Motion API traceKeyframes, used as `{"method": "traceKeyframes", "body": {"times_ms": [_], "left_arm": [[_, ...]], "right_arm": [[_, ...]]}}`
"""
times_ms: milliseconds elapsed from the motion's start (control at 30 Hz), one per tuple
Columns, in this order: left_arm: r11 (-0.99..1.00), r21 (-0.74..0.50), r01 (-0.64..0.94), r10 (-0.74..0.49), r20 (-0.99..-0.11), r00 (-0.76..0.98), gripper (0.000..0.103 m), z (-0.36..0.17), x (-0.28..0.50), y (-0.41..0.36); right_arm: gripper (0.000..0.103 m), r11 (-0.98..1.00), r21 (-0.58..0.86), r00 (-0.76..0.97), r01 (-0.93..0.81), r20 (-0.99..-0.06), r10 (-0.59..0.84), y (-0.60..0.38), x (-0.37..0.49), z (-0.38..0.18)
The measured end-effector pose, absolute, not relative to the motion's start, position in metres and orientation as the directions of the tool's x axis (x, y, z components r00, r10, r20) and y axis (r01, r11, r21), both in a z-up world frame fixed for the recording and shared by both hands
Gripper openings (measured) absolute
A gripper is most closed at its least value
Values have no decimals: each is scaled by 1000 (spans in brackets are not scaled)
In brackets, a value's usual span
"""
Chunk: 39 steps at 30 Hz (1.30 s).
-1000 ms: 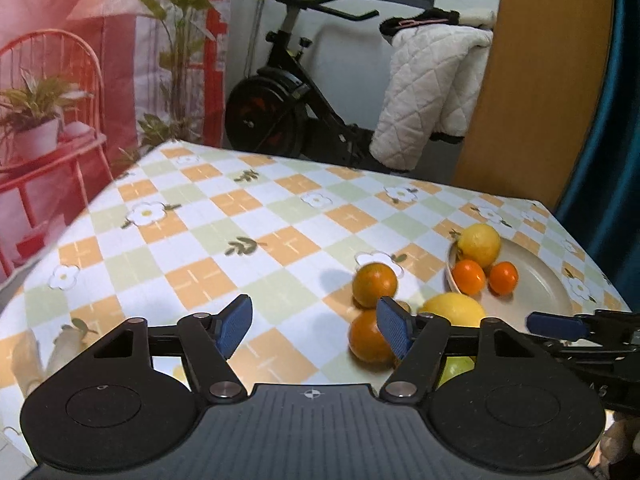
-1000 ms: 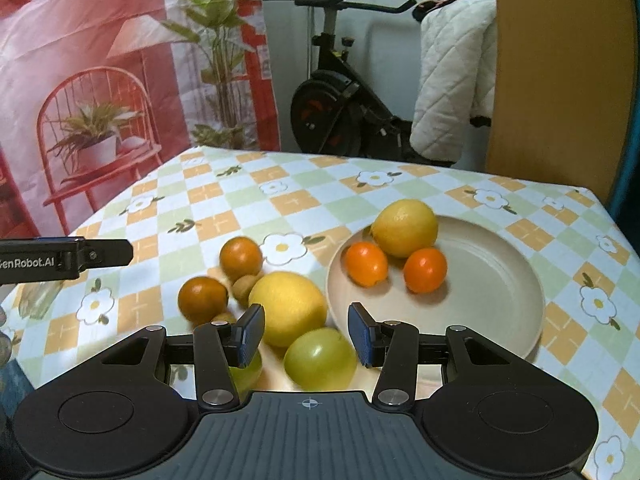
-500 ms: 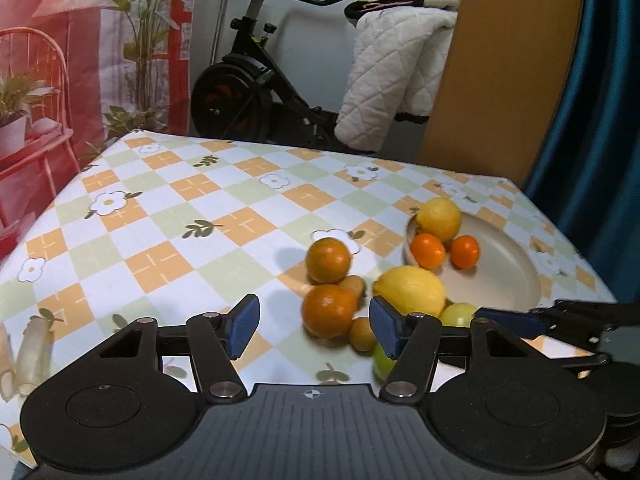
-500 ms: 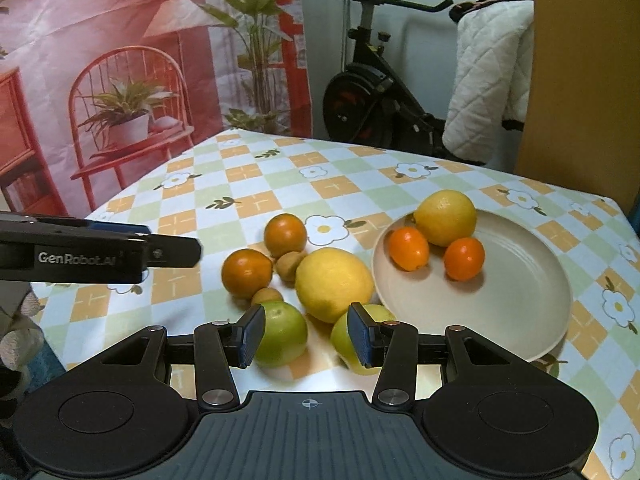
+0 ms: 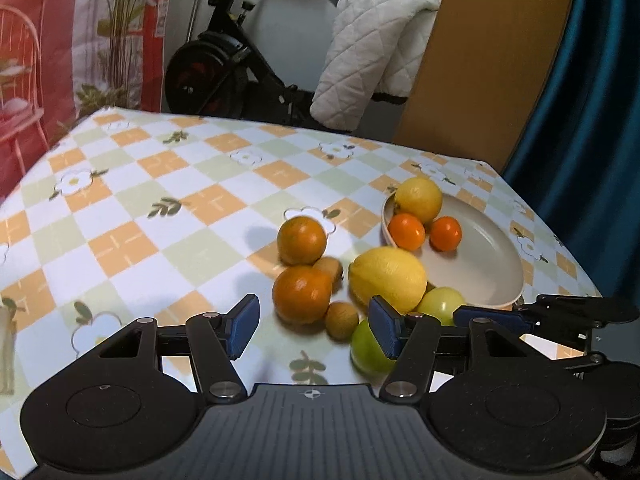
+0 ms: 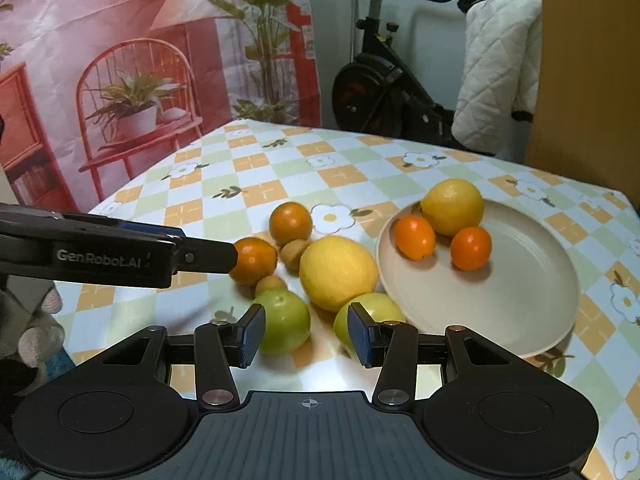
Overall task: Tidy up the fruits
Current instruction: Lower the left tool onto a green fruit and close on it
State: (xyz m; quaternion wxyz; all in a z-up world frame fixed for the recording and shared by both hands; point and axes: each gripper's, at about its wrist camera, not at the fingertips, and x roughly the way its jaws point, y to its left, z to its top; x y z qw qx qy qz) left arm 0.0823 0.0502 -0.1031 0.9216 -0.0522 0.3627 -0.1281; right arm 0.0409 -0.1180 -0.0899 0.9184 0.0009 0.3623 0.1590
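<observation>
A beige plate [image 6: 520,304] [image 5: 488,268] holds a lemon [image 6: 452,207] and two small oranges [image 6: 414,237] [image 6: 470,248]. Loose on the cloth lie a large lemon [image 6: 338,273] [image 5: 387,278], two oranges [image 5: 302,294] [image 5: 301,240], two green apples [image 6: 283,322] [image 6: 370,320] and small brown fruits [image 5: 341,320]. My left gripper [image 5: 312,330] is open and empty just in front of the near orange. My right gripper [image 6: 305,334] is open and empty in front of the two apples. The left gripper also shows in the right wrist view [image 6: 120,254].
The table has a checked flowered cloth [image 5: 160,208]. Its far and left edges drop off. Behind stand an exercise bike [image 5: 224,64] with a white quilted cloth [image 5: 368,52], a wooden panel [image 5: 488,60] and a blue curtain [image 5: 592,120].
Both grippers have drawn back and swung right, so the fruit group sits more centred ahead. The left gripper has come nearer the oranges. Both stay open.
</observation>
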Motion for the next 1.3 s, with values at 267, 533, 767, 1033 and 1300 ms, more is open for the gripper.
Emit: {"method": "traceKeyframes", "body": {"times_ms": [267,533,767,1033,1300], "left_arm": [[936,-233,264,-352,-649,674,62,-107,81,46],[908,-259,328,-415,-662,625,62,-122,89,29],[895,-303,328,-445,-674,589,61,-133,100,26],[894,-300,332,-445,-672,592,48,-138,101,18],[907,-296,300,-420,-684,597,47,-132,101,16]], "right_arm": [[42,934,85,666,-347,-678,309,-100,44,-97],[41,932,95,656,-349,-686,315,-100,51,-106],[37,924,105,653,-367,-679,336,-99,54,-110],[38,929,108,663,-354,-671,331,-100,54,-113],[40,940,83,673,-330,-678,296,-92,57,-112]]}}
